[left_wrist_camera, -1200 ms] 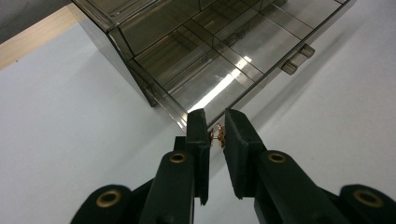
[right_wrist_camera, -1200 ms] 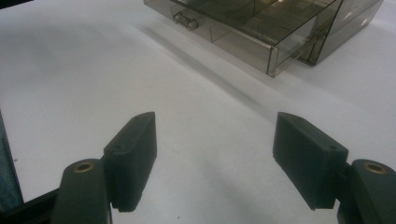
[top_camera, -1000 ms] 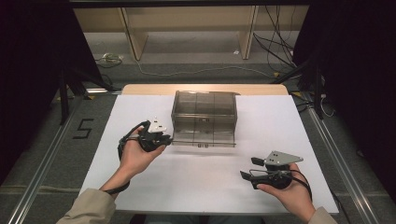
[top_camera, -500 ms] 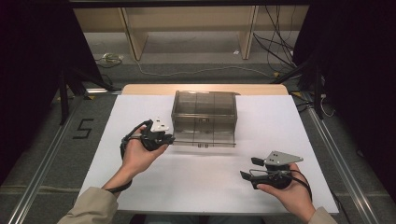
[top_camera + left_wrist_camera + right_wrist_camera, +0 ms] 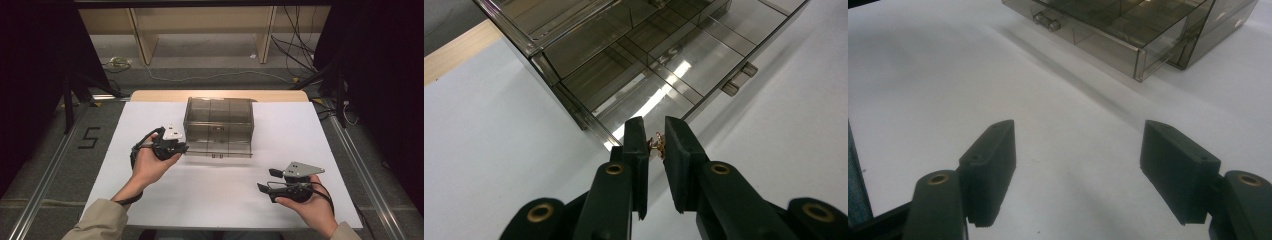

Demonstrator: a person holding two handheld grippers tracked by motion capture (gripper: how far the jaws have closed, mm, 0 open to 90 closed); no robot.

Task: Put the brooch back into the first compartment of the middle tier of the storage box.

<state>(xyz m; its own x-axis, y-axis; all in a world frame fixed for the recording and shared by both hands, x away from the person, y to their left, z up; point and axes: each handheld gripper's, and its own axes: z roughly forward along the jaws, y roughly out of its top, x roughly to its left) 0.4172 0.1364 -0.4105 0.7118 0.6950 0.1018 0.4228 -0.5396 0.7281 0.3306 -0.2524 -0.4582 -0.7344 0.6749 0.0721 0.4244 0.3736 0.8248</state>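
A smoky clear plastic drawer box [image 5: 220, 115] stands at the middle of the white table, its low drawer [image 5: 220, 148] pulled out toward the person. My left gripper [image 5: 182, 148] hovers at the drawer's front left corner. In the left gripper view its jaws [image 5: 656, 139] are shut on a tiny copper-coloured metal piece [image 5: 656, 145], just above the drawer's divided compartments [image 5: 649, 75]. My right gripper [image 5: 265, 180] rests low at the front right of the table, its jaws [image 5: 1078, 165] wide apart with only bare table between them.
The drawer's handle [image 5: 1046, 21] faces the front edge of the table [image 5: 150, 200]. A wooden strip [image 5: 220, 95] borders the table's far side. Metal rails [image 5: 45, 190] run along both sides, and cables [image 5: 300, 45] lie on the floor beyond.
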